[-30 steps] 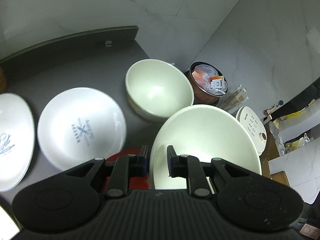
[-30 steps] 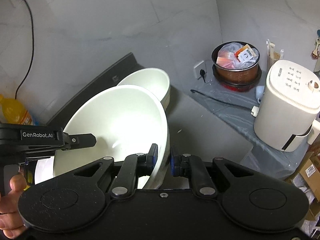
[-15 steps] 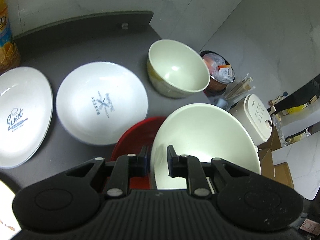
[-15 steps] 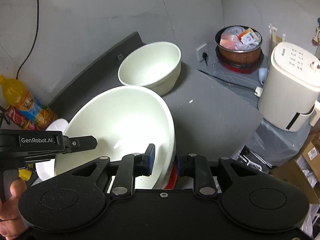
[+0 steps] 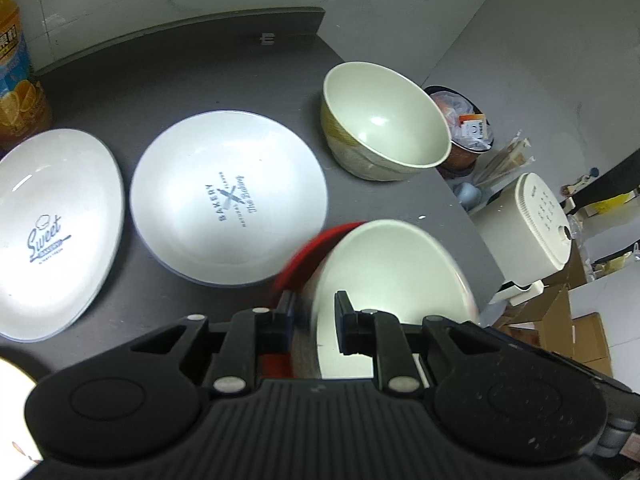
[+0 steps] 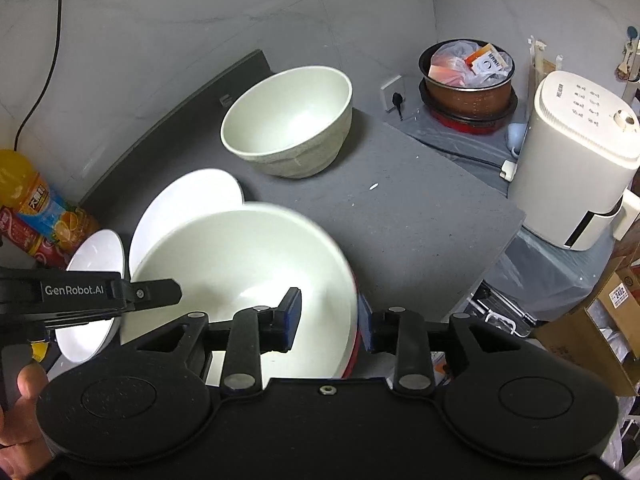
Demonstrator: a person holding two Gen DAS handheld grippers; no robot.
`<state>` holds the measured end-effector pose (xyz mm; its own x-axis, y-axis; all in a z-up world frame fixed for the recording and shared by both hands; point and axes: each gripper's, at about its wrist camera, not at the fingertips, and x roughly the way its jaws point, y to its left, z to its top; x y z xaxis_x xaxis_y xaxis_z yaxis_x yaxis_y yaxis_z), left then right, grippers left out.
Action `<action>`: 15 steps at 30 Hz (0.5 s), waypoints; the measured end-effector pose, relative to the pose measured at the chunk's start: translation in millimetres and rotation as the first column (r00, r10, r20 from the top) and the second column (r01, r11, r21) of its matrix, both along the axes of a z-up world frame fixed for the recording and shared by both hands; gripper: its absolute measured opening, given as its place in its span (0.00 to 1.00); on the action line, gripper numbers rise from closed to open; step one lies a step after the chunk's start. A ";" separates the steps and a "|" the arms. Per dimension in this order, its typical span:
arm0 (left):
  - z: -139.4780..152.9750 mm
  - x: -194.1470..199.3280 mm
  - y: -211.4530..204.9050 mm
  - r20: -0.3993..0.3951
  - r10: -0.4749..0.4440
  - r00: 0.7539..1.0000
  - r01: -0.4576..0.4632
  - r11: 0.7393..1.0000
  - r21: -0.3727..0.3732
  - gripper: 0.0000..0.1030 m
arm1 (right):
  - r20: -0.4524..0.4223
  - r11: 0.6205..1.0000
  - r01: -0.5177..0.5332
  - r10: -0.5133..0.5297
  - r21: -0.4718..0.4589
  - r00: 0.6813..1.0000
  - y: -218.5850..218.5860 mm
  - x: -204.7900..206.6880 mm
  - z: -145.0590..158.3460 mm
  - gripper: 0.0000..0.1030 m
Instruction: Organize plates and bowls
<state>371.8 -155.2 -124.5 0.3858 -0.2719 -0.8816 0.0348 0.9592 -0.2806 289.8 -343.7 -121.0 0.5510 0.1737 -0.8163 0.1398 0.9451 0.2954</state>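
A large pale bowl (image 5: 392, 276) sits in a red dish (image 5: 308, 252) near the table's front edge; it also shows in the right wrist view (image 6: 240, 264). My left gripper (image 5: 314, 316) straddles its left rim with the jaws apart. My right gripper (image 6: 330, 318) straddles its right rim, jaws apart and clear of the rim. A second, deeper pale bowl (image 5: 380, 124) (image 6: 288, 120) stands upright at the back. Two white printed plates, "Bakery" (image 5: 228, 200) and "Sweet" (image 5: 52, 232), lie flat to the left.
The dark grey table (image 6: 420, 208) ends at a right edge. Beyond it stand a white appliance (image 6: 576, 168) and a brown pot with bags (image 6: 468, 76). An orange drink bottle (image 6: 36, 204) stands at the back left. Cardboard boxes (image 6: 600, 320) lie on the floor.
Both grippers have opened and let go of the large bowl, which now rests in the red dish. Both cameras have pulled back and up, showing more of the table.
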 end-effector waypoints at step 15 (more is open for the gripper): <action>28.5 1.7 9.8 0.052 0.018 0.999 -0.016 0.999 -0.039 0.23 | 0.061 1.000 0.023 -0.024 0.018 0.998 -15.5 -4.2 16.0 0.57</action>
<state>373.5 -145.4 -96.0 0.4357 -0.2985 -0.8491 0.0343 0.9482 -0.3158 285.6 -359.2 -105.0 0.6036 0.1738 -0.7781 0.1435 0.9363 0.3205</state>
